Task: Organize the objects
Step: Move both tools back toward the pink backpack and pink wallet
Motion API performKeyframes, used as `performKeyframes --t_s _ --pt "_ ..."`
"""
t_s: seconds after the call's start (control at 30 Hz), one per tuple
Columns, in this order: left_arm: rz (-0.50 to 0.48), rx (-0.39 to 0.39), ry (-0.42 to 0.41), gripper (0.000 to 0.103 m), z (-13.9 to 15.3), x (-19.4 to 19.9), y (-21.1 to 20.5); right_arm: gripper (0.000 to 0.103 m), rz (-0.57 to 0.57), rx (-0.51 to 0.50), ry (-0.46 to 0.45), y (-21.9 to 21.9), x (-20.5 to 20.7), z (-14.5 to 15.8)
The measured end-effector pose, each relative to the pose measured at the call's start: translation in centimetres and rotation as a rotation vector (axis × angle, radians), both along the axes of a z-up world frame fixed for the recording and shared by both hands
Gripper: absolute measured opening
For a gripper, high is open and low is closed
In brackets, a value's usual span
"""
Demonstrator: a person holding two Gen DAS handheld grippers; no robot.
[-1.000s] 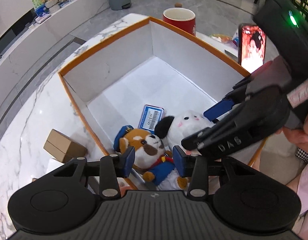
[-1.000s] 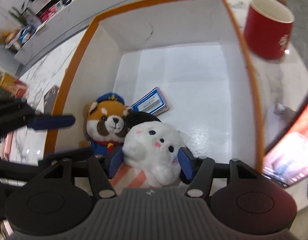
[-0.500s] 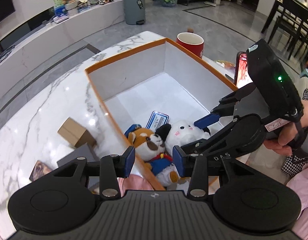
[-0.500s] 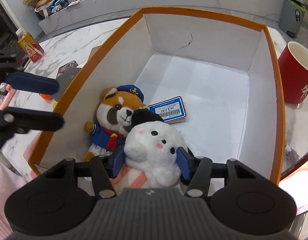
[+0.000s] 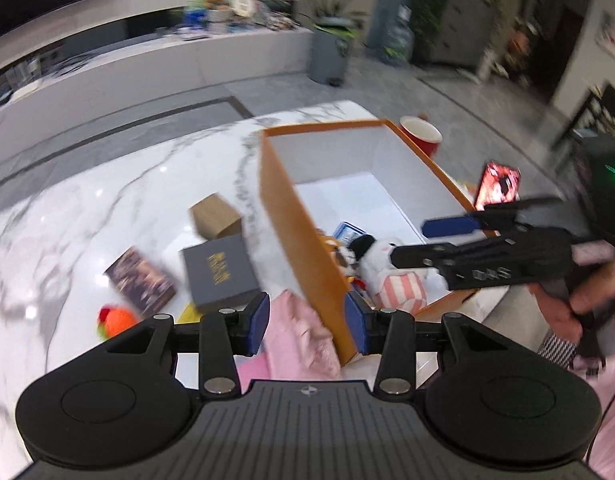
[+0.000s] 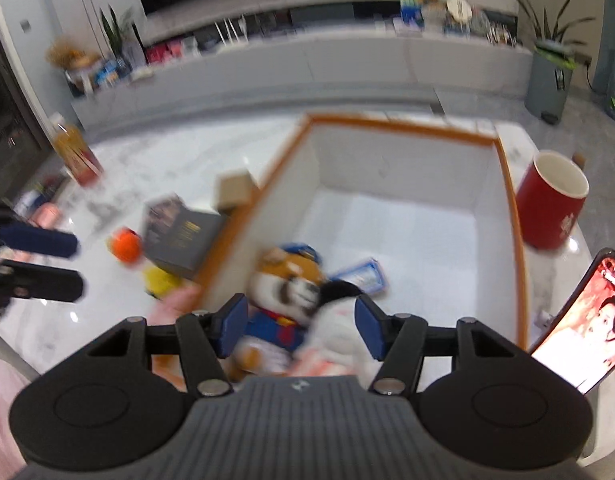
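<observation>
Both views are motion-blurred, so fine print and small outlines are hard to make out. In the left wrist view the orange wall of the box point(image 5: 303, 236) hides most of the fox plush point(image 5: 334, 249); only a strip of its face shows at 1 o'clock from the left hand-held gripper point(image 5: 306, 323). The white plush point(image 5: 381, 258), with a black ear and a pink-striped lower half, lies in the near corner of the box, partly covered by the fingers of the right hand-held gripper point(image 5: 417, 246). A blue-edged card point(image 5: 347, 232) is cut off behind the two toys.

In the right wrist view the fox plush point(image 6: 287, 280), orange-faced with a blue cap and blue jacket, is smeared but recognisable; the white plush point(image 6: 335, 320) at its 3 o'clock side is mostly a pale blur.

Left hand-held gripper: released, jaws apart, straddling the near end of the box wall and a pink cloth point(image 5: 295, 332), holding nothing. Right hand-held gripper point(image 6: 301, 328): released, jaws wide, above both toys without pinching them.

On the marble surface point(image 5: 87, 216) outside the box, at 10 to 11 o'clock: a grey book point(image 5: 219, 270), a dark card point(image 5: 141, 282), a cardboard carton point(image 5: 215, 216) and an orange toy point(image 5: 117, 322). A red cup point(image 6: 551, 200) stands at 2 o'clock; a lit phone point(image 6: 579, 320) is cut off at 3 o'clock.
</observation>
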State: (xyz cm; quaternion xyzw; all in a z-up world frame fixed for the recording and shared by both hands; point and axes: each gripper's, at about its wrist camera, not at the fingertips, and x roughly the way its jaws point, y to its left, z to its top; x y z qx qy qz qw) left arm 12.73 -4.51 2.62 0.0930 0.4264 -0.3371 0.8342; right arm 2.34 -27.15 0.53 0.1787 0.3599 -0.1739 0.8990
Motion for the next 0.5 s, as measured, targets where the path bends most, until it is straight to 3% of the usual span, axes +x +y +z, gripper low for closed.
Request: performKeyframes --t_s 0.13,0.27,0.5 --pt "0.107 -0.078 0.018 0.049 -0.4 -1.1 3.6 0.061 0.009 0.039 -0.082 3.6 -0.5 1.8" --pt "0.191 -0.125 0.035 0.049 -1.6 -2.1 6.4 0.054 0.022 0.084 -0.127 7.7 -0.2 2.2" --pt "0.318 -0.186 0.116 0.05 -6.6 -2.2 9.2 0.054 -0.024 0.091 -0.123 12.7 1.4 -0.4"
